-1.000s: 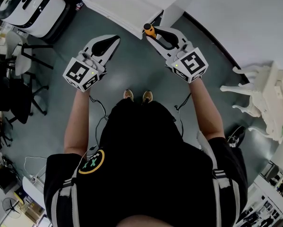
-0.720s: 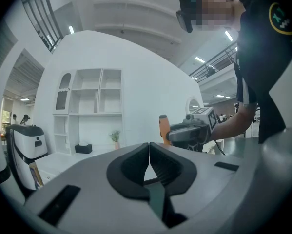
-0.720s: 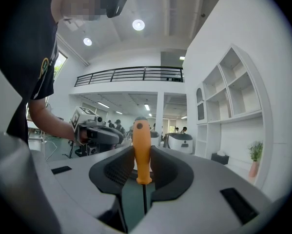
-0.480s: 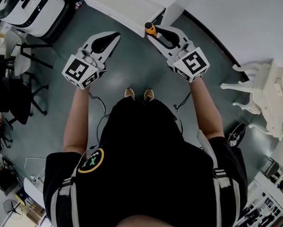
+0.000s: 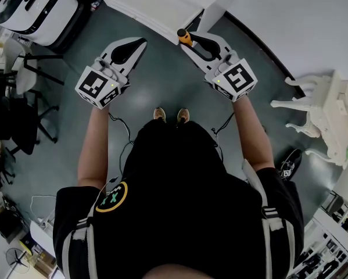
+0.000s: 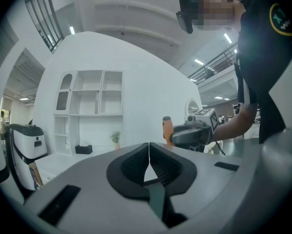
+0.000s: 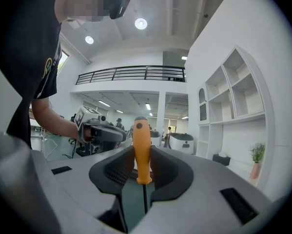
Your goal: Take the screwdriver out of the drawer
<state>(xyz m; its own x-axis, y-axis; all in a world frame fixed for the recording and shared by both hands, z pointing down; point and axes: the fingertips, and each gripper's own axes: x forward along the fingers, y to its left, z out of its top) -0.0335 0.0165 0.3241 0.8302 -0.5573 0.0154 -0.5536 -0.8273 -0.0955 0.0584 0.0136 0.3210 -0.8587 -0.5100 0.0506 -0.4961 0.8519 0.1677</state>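
An orange-handled screwdriver [image 7: 141, 150] stands upright between the jaws of my right gripper [image 7: 141, 157], which is shut on its handle; its dark shaft runs down behind the pads. In the head view the right gripper [image 5: 187, 39] holds the screwdriver [image 5: 183, 36] just in front of the white drawer [image 5: 156, 7] at the top. My left gripper [image 5: 140, 41] hangs level to the left, shut with nothing in it; its pads meet at the tips in the left gripper view [image 6: 149, 145]. The left gripper view also shows the screwdriver [image 6: 167, 129] in the other gripper.
A white cabinet with open shelves [image 6: 89, 108] stands ahead. A white machine [image 5: 37, 7] and dark chairs [image 5: 17, 106] stand at the left, pale furniture pieces [image 5: 330, 121] at the right. My feet [image 5: 169, 116] are on the grey-green floor between the two arms.
Both grippers have drifted slightly, the left one a little up and to the left in the head view. The right keeps its hold on the screwdriver.
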